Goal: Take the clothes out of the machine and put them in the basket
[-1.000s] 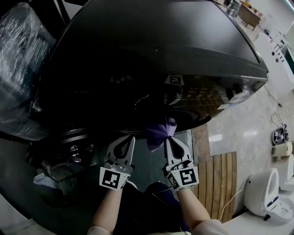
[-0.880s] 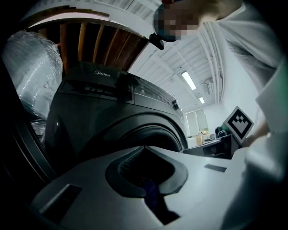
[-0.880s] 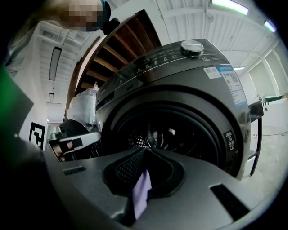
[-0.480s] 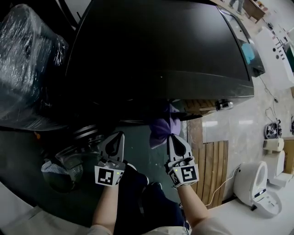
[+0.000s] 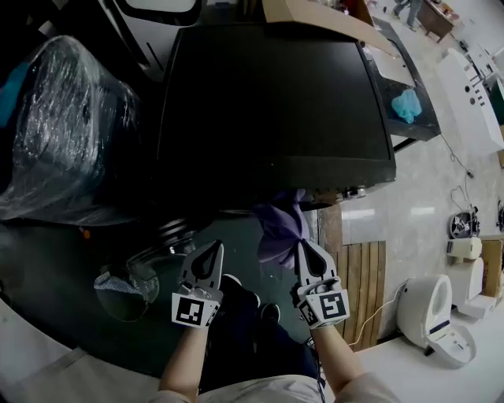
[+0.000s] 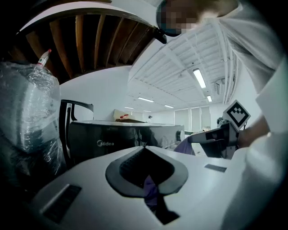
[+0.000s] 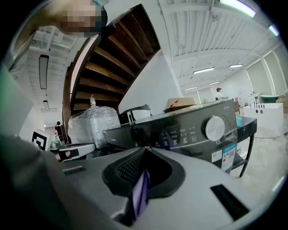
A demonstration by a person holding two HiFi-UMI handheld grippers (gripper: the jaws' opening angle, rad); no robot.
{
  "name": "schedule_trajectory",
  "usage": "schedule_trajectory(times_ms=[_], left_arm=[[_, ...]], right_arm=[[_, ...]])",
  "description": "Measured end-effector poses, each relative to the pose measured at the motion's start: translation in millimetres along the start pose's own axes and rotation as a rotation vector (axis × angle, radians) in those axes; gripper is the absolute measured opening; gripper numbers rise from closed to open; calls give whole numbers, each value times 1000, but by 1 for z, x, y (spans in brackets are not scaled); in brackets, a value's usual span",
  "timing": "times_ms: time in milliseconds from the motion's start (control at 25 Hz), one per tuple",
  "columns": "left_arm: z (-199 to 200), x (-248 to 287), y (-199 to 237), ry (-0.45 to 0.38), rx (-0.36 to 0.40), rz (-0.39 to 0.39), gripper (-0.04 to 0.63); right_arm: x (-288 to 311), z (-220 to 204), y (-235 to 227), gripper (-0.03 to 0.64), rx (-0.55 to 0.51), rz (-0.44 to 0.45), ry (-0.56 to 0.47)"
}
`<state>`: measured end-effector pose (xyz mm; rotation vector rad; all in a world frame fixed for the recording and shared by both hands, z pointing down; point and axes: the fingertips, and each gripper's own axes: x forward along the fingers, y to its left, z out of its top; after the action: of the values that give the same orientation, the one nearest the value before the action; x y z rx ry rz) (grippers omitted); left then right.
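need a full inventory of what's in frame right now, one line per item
washing machine: 1, black, centre
garment: 1, purple, hanging in front of the machine
plastic-wrapped bundle: 1, clear wrap over dark contents, left of the machine
cardboard piece: 1, brown, at the machine's far edge
cloth: 1, teal, right of the machine
wooden slat panel: 1, brown, on the floor at right
appliance: 1, white, on the floor at lower right
left gripper: 1, white and black, shut on the garment
right gripper: 1, white and black, shut on the garment
forearms: 2, bare, bottom edge
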<state>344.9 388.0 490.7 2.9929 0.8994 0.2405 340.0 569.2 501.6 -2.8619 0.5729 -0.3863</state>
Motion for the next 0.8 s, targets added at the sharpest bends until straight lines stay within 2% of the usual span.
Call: schedule_trajectory(times_ms=[240, 440, 800], left_arm=[[78, -23, 6, -48, 0, 52, 21], [112, -38, 12, 3, -26, 125, 21], [185, -75, -16, -2, -57, 147, 20]], right_arm=[[-21, 63, 25, 8, 0, 10, -38], [-42, 111, 43, 8, 20, 41, -76], [-98, 197, 82, 9, 33, 96, -151]])
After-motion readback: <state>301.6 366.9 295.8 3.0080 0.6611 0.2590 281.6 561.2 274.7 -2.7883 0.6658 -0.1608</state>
